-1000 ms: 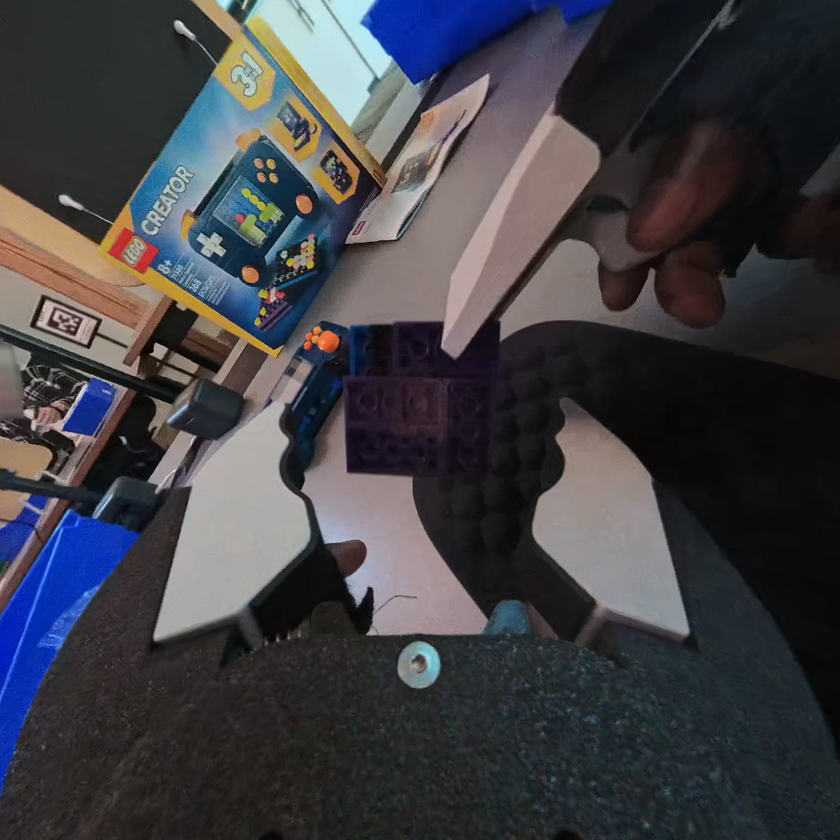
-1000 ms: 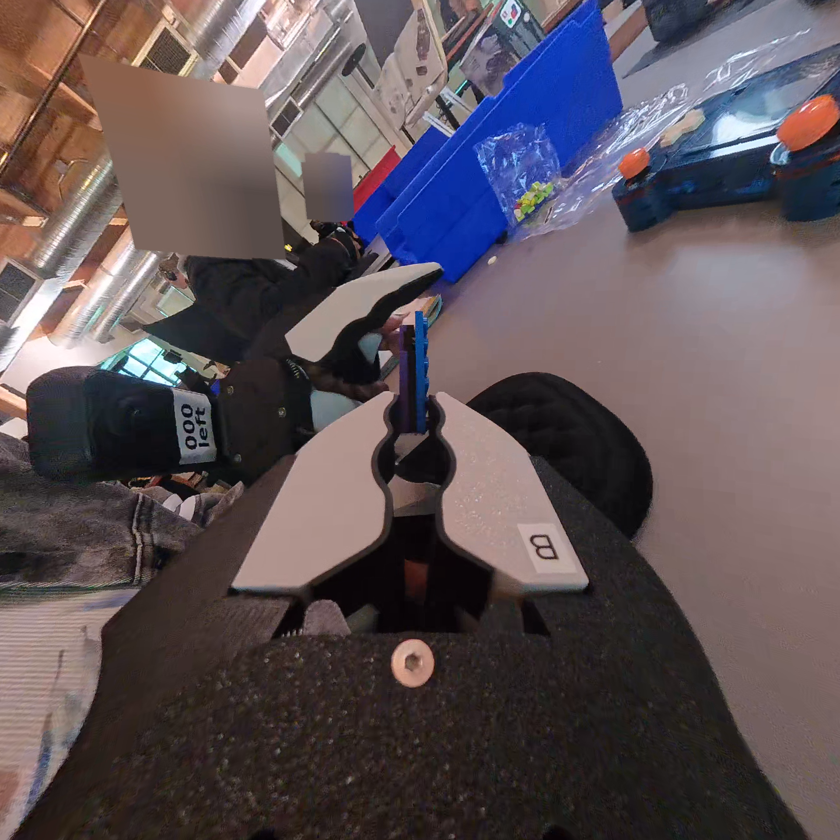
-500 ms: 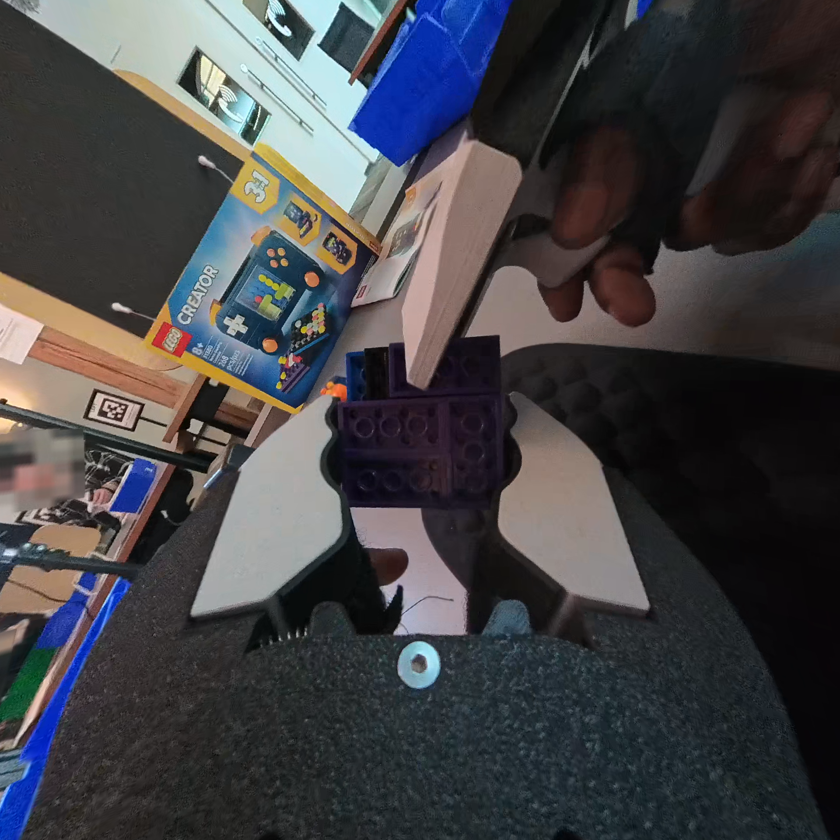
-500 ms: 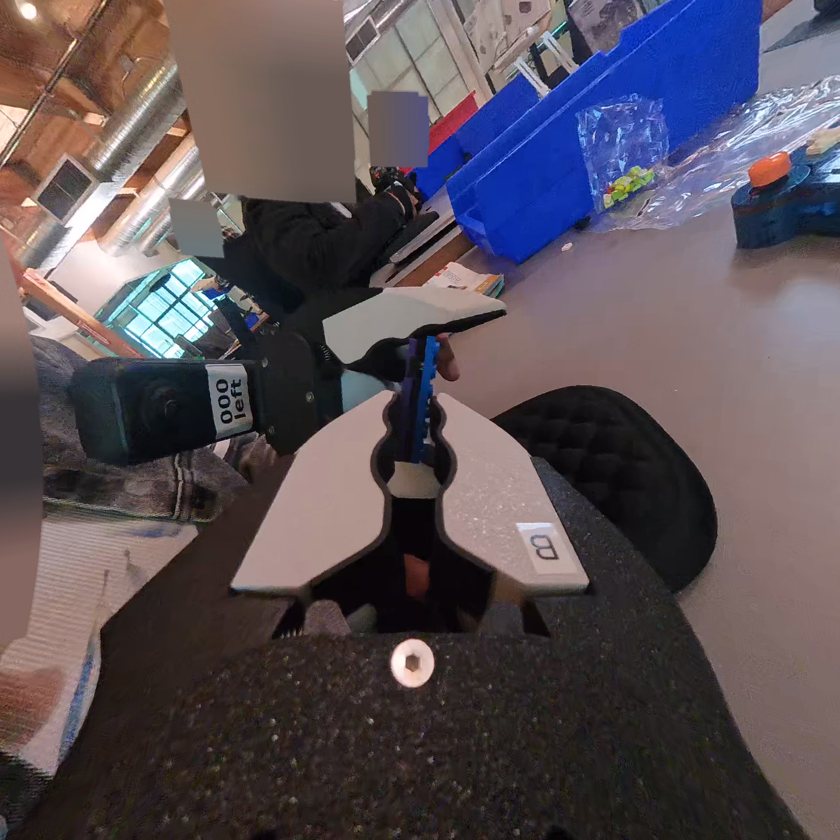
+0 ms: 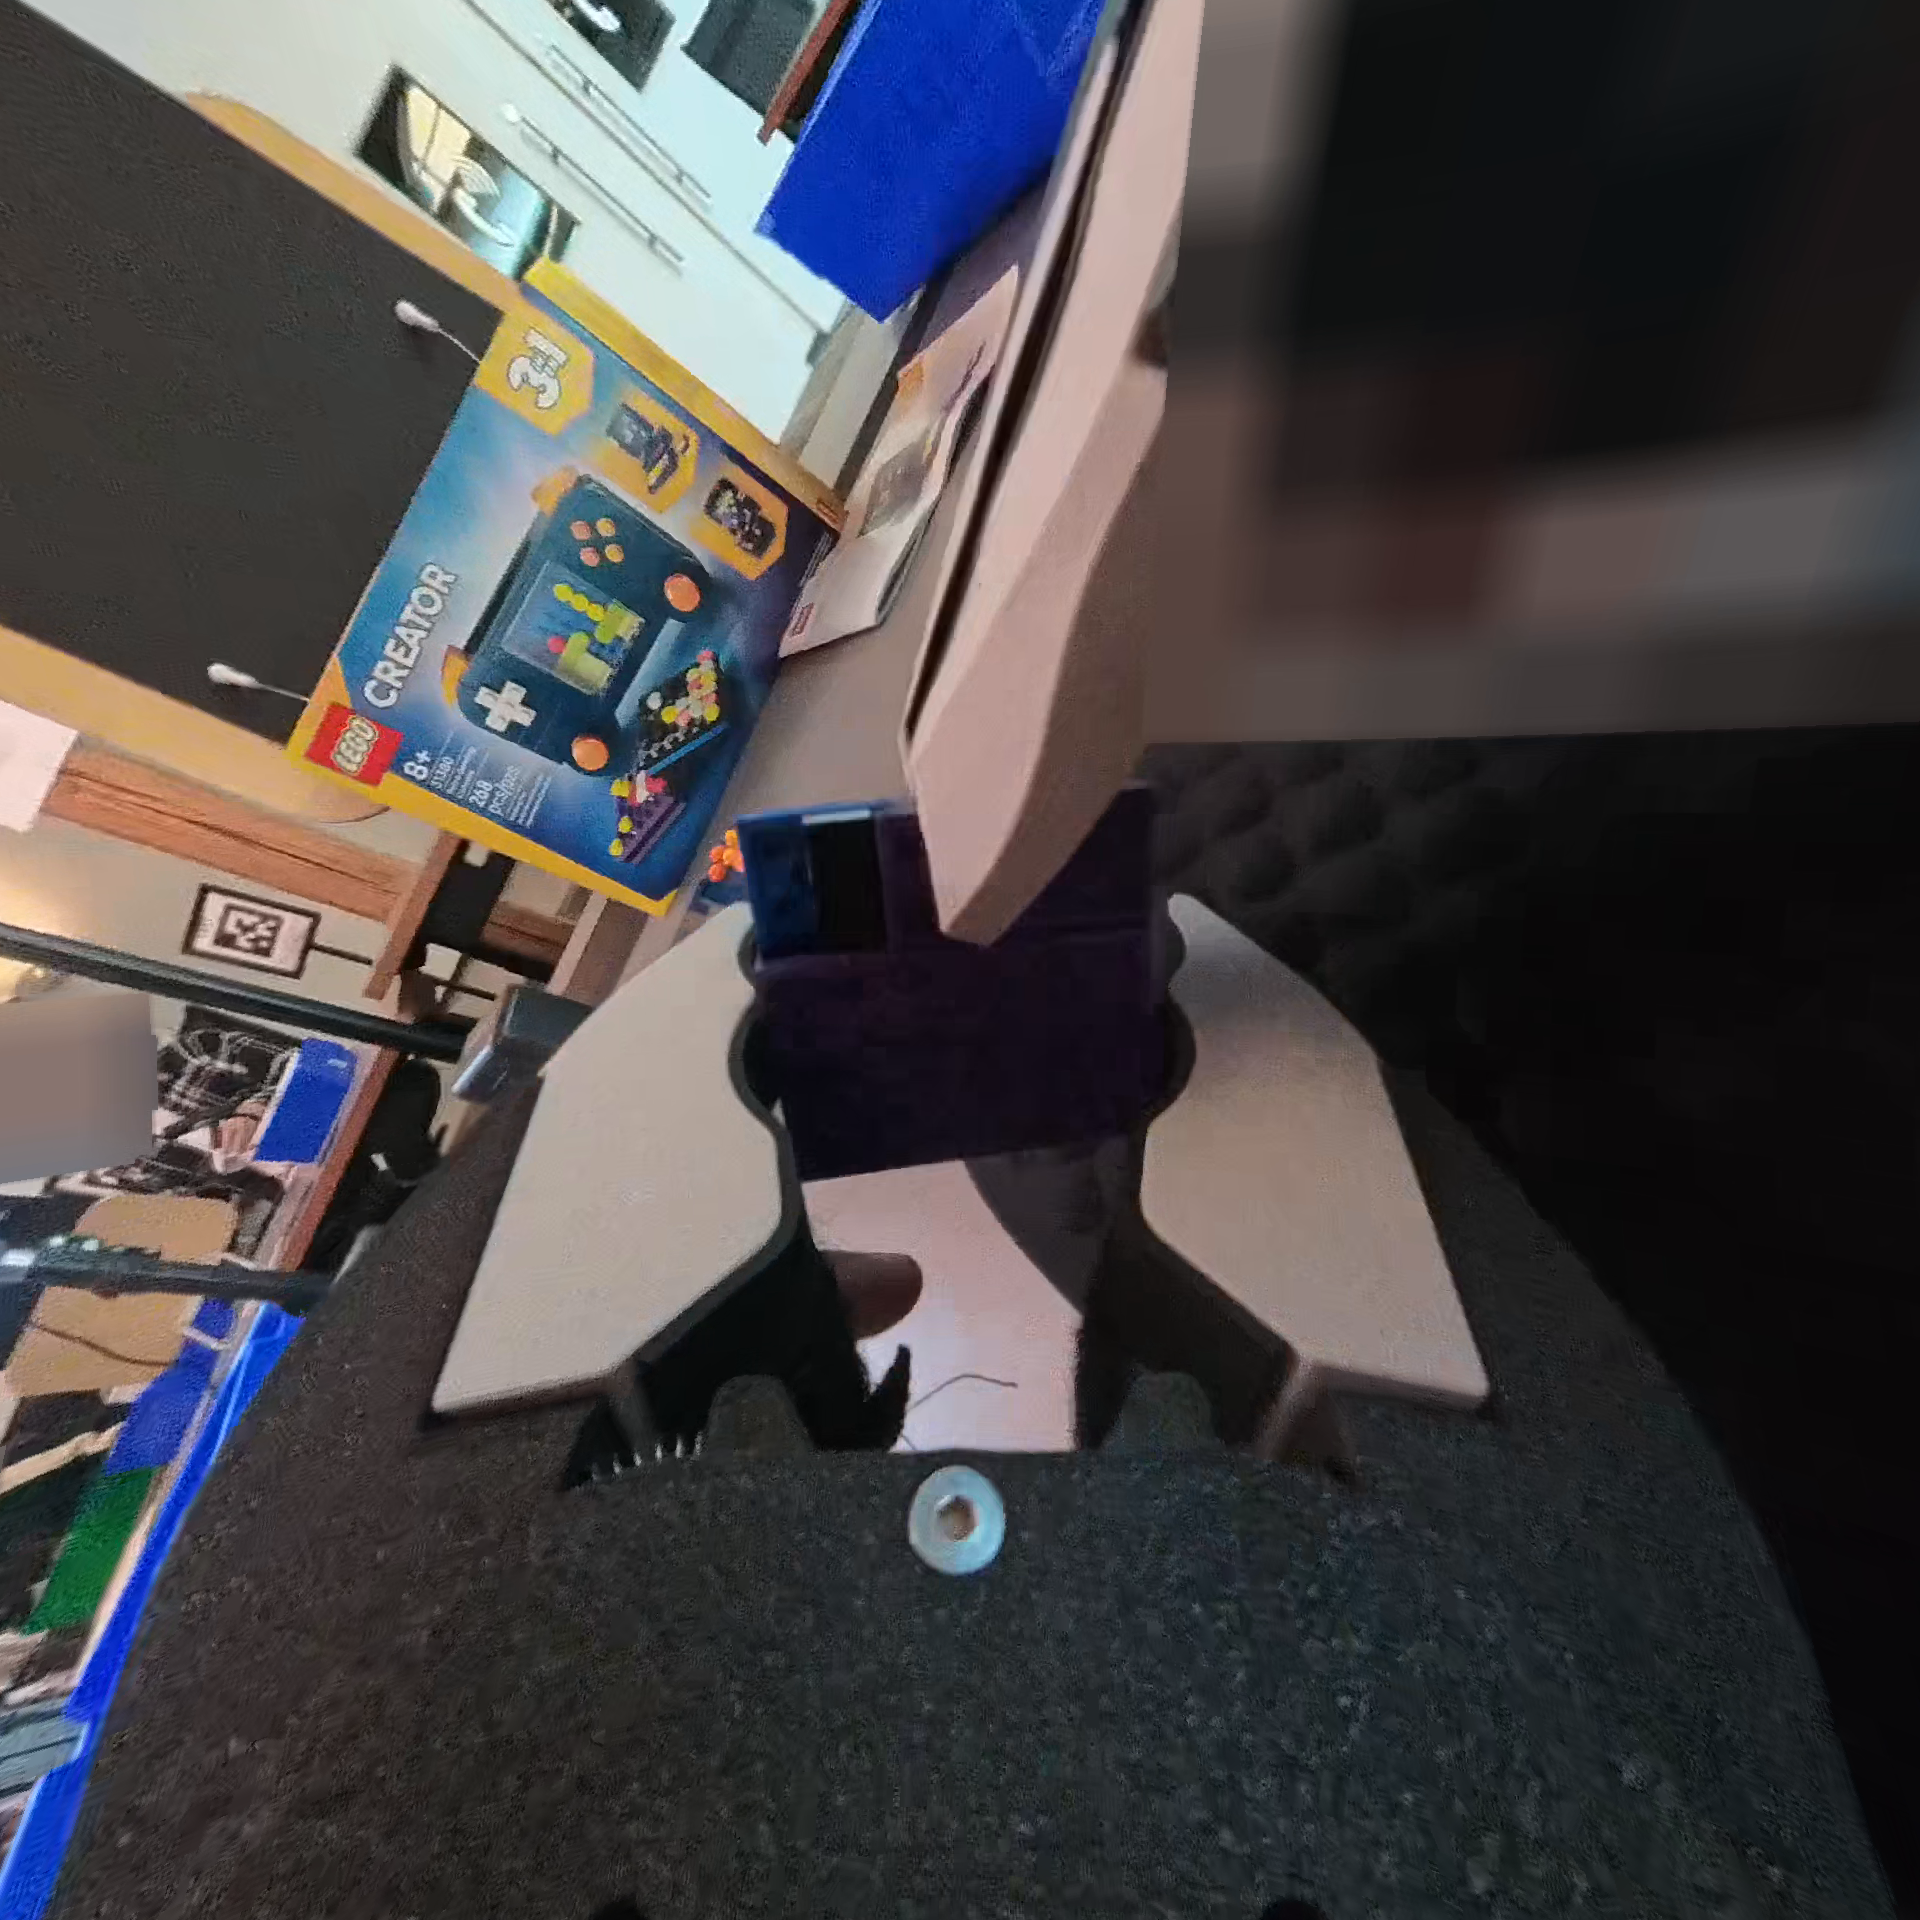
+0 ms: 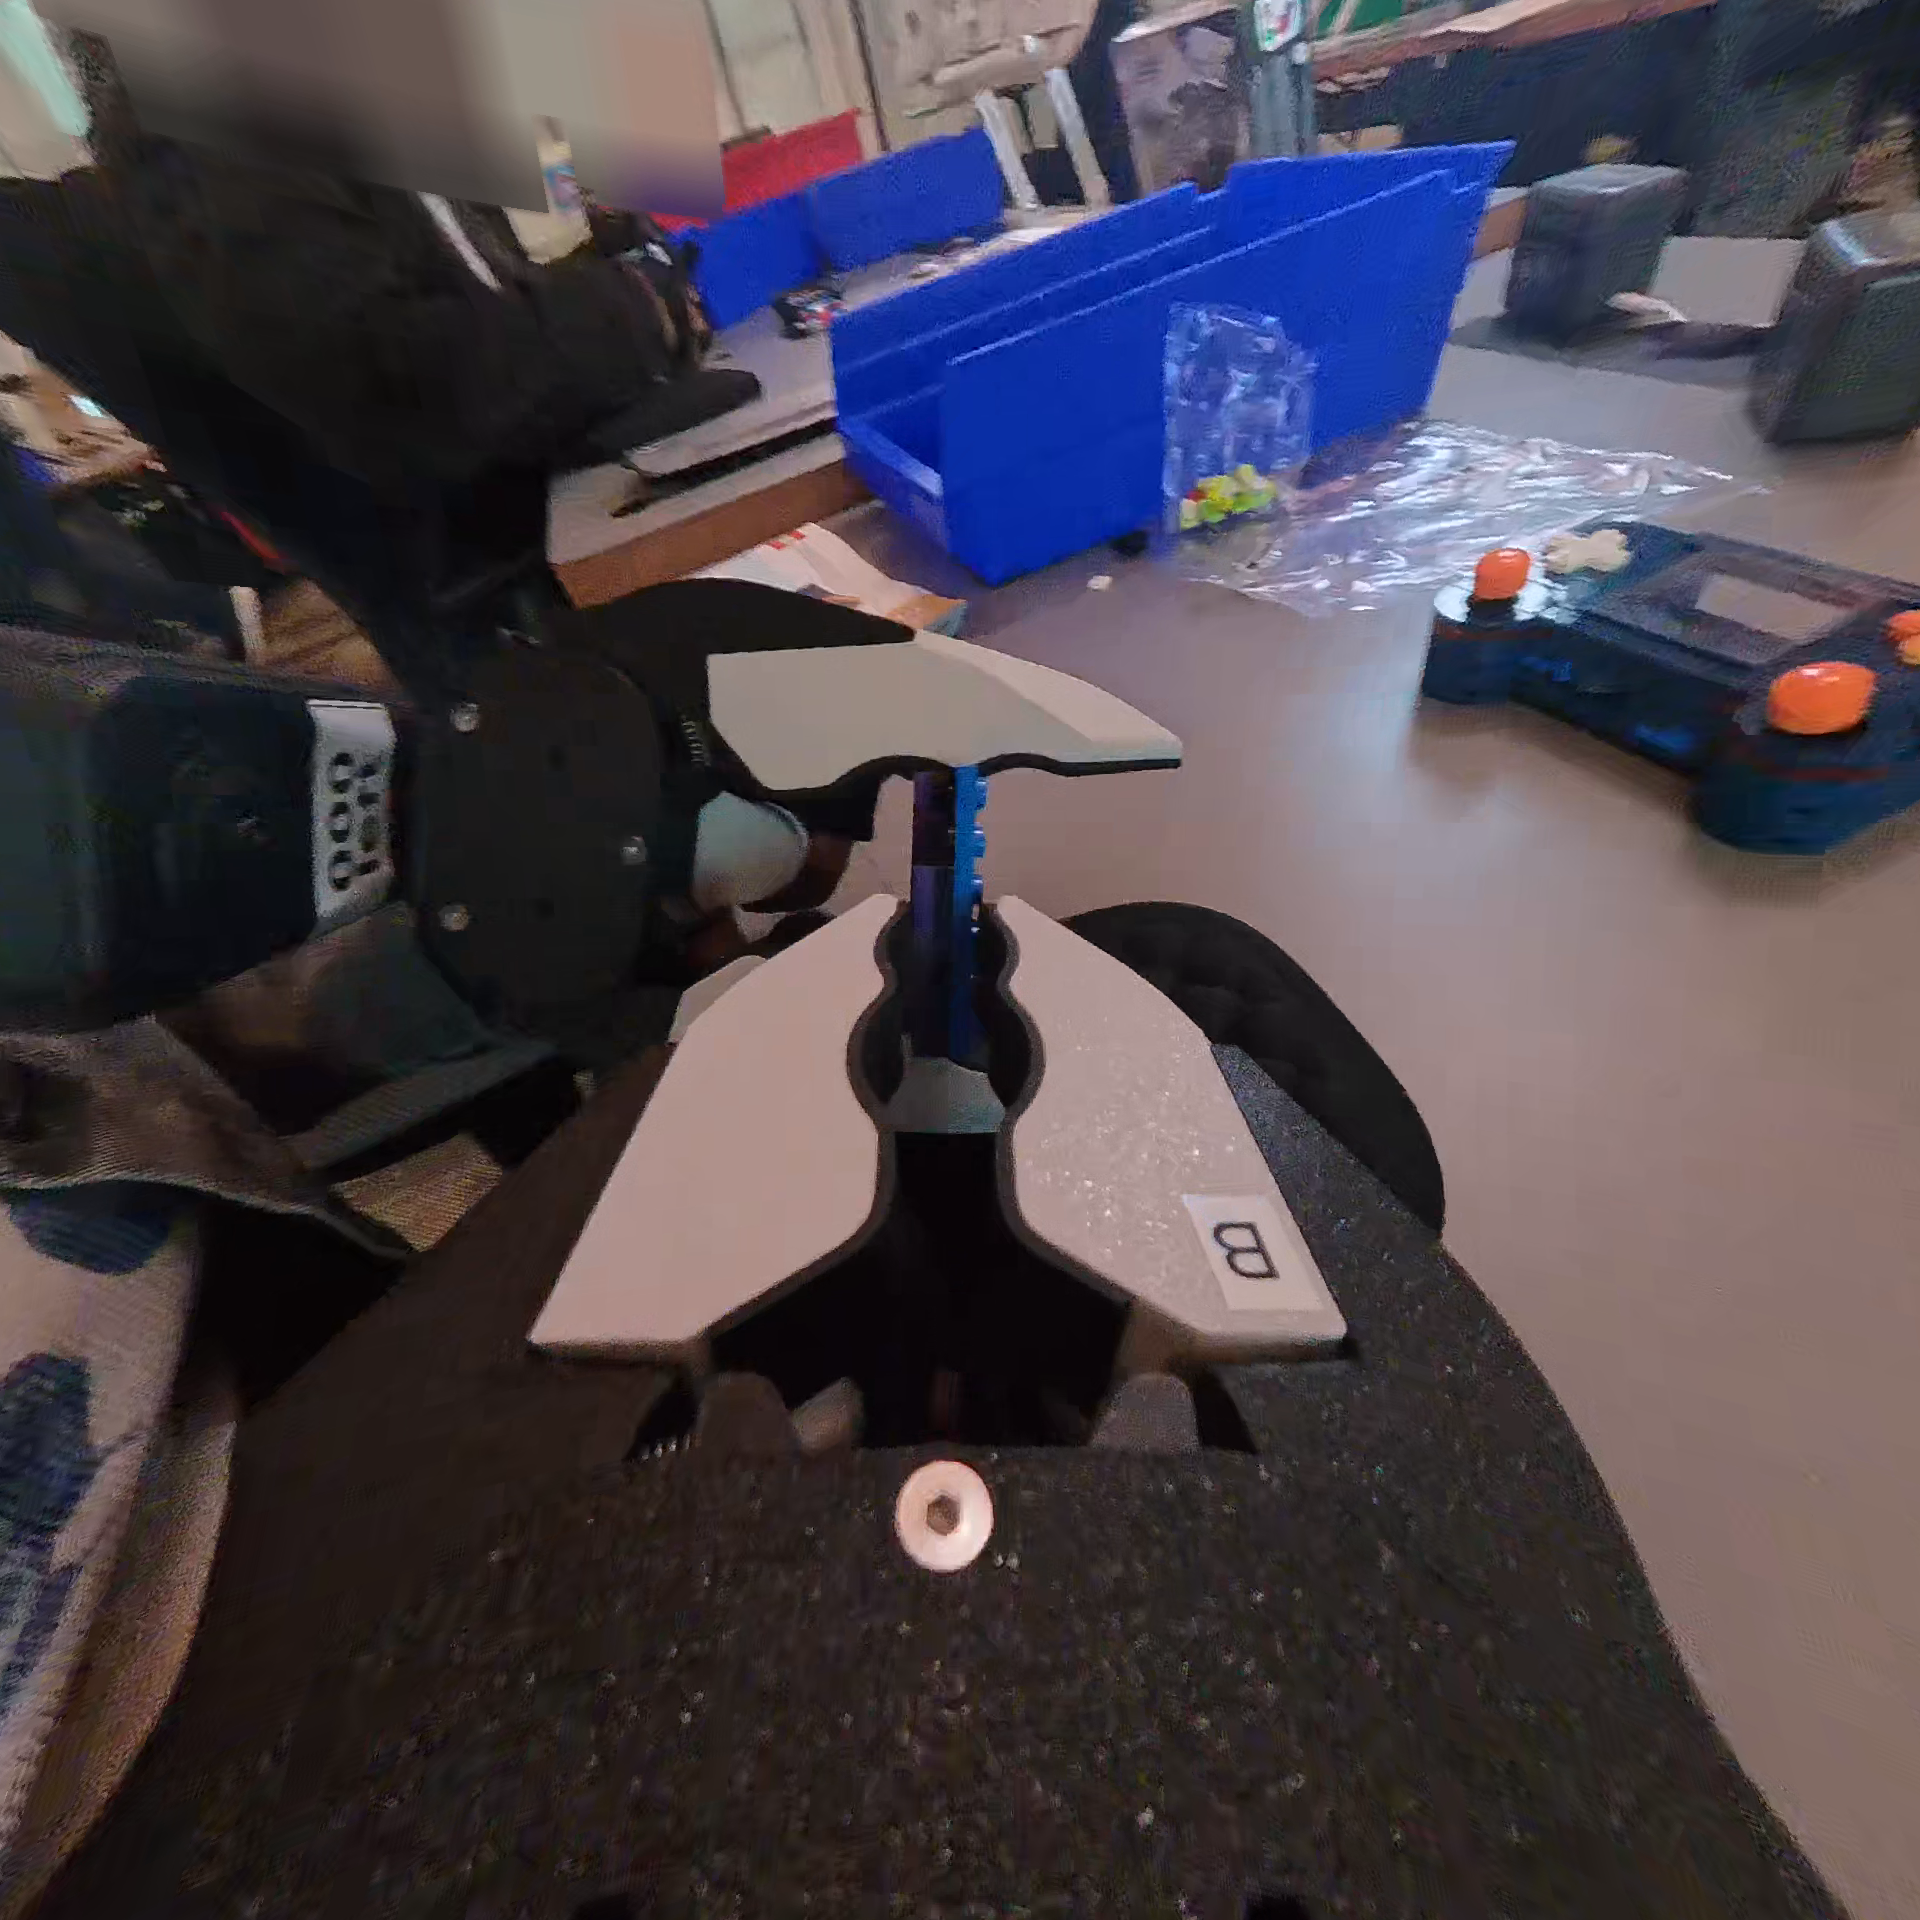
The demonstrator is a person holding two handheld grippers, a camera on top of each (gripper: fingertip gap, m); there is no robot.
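1. Fingers (image 6: 1122,1122) of the right gripper (image 6: 948,914) are seen pressed together on the thin edge of a purple-and-blue brick assembly (image 6: 951,831), which is held upright off the bench (image 6: 1558,1143).
2. The same assembly is caught across its width by the left gripper (image 5: 961,997): in the left wrist view the purple plate fills the gap between the two notched fingers (image 5: 644,1164), and both sides appear to be touched.
3. In the right wrist view the left gripper is seen at 9 o'clock of the assembly, with one pale finger laid over the assembly's top edge.
4. In the left wrist view a finger of the right gripper is seen slanting down from 1 o'clock onto the assembly's upper part, beside a blue and a black piece at its 11 o'clock corner.
5. The assembly is thus held by both grippers at once, above a black quilted pad (image 6: 1299,1039) that lies on the bench.
6. A brick-built game console (image 6: 1714,675) with orange knobs is left lying on the bench at 2 o'clock, well apart from the grippers.
7. Clear plastic bags (image 6: 1236,416), one with small yellow-green pieces inside, are propped against a blue bin (image 6: 1039,436) at 12 o'clock.
8. A toy box (image 5: 540,623) is stood at 10 o'clock in the left wrist view, with a booklet (image 5: 914,468) just beside it.
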